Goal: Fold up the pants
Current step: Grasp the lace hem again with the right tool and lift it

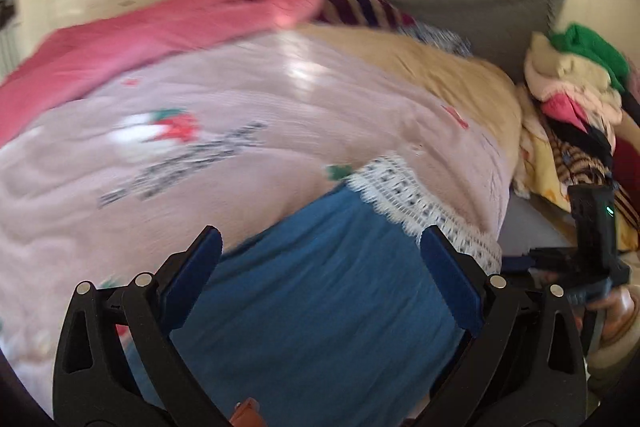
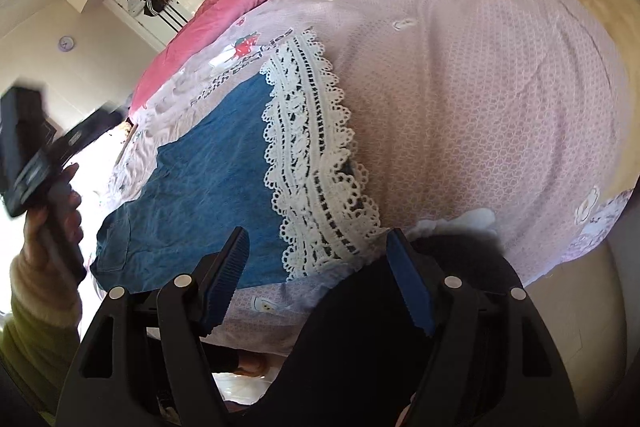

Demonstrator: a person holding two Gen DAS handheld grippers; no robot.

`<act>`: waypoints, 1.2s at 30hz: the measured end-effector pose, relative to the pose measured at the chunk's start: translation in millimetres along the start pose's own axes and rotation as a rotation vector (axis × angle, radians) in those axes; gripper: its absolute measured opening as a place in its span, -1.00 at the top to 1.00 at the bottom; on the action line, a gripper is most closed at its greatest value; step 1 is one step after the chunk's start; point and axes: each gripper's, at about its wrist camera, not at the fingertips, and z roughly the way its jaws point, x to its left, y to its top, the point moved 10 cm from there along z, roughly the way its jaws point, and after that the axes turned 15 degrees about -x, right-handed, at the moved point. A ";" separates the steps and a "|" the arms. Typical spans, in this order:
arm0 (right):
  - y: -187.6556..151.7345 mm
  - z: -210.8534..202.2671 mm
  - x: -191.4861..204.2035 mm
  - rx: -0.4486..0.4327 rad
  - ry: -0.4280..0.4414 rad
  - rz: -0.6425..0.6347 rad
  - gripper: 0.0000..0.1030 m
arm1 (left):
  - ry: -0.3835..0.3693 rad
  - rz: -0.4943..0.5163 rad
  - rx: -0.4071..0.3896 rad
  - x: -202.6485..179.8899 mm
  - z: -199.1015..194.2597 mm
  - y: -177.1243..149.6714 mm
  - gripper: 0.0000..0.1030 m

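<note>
Left tool (image 1: 320,259) wide over blue pants (image 1: 320,307), right tool (image 2: 320,267) wide at lace hem (image 2: 316,163)

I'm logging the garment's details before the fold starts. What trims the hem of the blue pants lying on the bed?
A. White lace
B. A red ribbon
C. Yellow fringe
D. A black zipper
A: in the right wrist view a wide band of white lace runs along the edge of the blue pants, which lie flat on the pink strawberry-print blanket.
</note>
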 end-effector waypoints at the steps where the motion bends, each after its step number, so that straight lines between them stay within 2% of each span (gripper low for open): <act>1: 0.1 0.0 -0.3 0.001 0.000 -0.001 -0.36 | -0.005 0.031 0.015 -5.2 19.4 1.4 -0.81; 6: -1.8 0.4 2.4 0.008 0.019 -0.007 -0.35 | -0.117 0.128 0.115 -30.4 85.6 -3.5 -0.81; 8: -2.2 1.6 5.5 0.011 0.018 -0.029 -0.34 | -0.167 0.160 0.124 -37.3 97.9 -2.2 -0.81; 10: -4.1 3.6 7.9 0.018 0.024 -0.045 -0.34 | -0.222 0.139 0.173 -43.1 111.7 -4.8 -0.77; 12: -7.0 8.9 4.7 0.035 0.014 -0.039 -0.29 | -0.254 0.115 0.213 -45.0 124.7 -10.0 -0.47; 13: -8.2 11.5 2.5 0.041 0.006 -0.033 -0.12 | -0.266 0.096 0.233 -46.3 131.0 -12.8 -0.38; 15: -7.4 13.7 -1.8 0.032 -0.008 -0.024 0.08 | -0.312 0.054 0.276 -52.3 138.9 -22.2 0.02; 17: -5.3 12.2 -2.4 0.019 0.011 0.011 0.39 | -0.314 0.086 0.291 -57.0 141.4 -30.0 0.13; 19: -2.2 9.9 -0.6 0.000 0.035 0.034 0.50 | -0.319 0.081 0.300 -57.4 142.4 -32.9 0.26; 21: 1.2 4.5 5.8 -0.035 0.040 0.008 0.56 | -0.307 0.073 0.282 -50.7 139.8 -28.6 0.59; 23: 6.7 -1.3 14.1 -0.070 0.051 -0.009 0.58 | -0.322 0.034 0.259 -46.0 133.5 -23.2 0.64; 28: 14.8 -7.4 38.6 -0.117 0.075 -0.061 0.61 | -0.354 -0.036 0.175 -37.1 109.0 -10.4 0.69; 32: 22.4 -15.2 64.9 -0.160 0.089 -0.176 0.62 | -0.390 -0.082 0.081 -29.8 78.6 6.4 0.69; 36: 19.5 -18.5 106.9 -0.184 0.115 -0.324 0.62 | -0.379 -0.102 0.011 -9.3 42.0 12.8 0.69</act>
